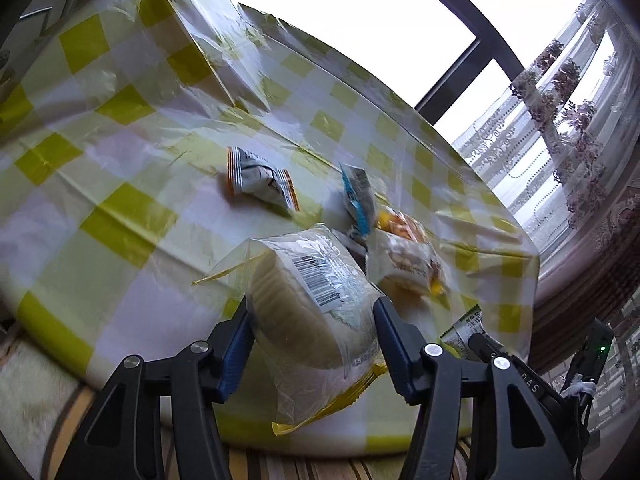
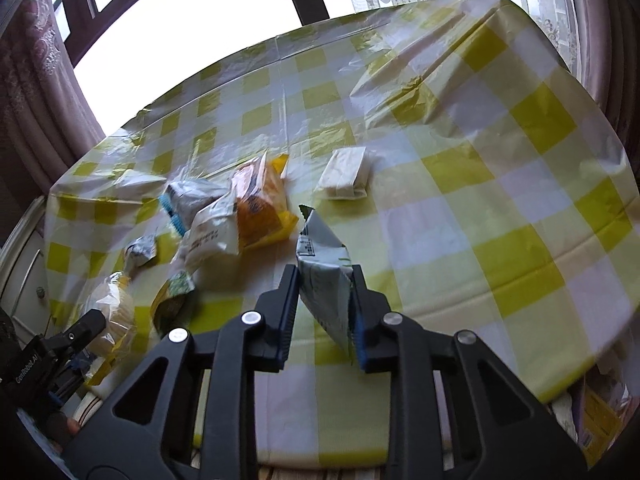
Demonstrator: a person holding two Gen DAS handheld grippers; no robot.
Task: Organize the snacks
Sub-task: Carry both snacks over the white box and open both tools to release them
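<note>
Several loose snack packets [image 2: 236, 208] lie heaped on a yellow-checked tablecloth [image 2: 500, 184], with a pale wrapped bar [image 2: 346, 174] apart beside them. Left gripper [image 1: 312, 312] pinches a clear bag of round crackers [image 1: 316, 300]; right gripper [image 2: 325, 276] pinches a green-white sachet [image 2: 322, 264], both lifted.

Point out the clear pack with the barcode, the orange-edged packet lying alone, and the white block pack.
clear pack with the barcode [image 1: 316, 300], left wrist view, on its barcode label.
orange-edged packet [image 1: 260, 182], left wrist view, on its white middle.
white block pack [image 2: 346, 174], right wrist view, on its top face.
</note>
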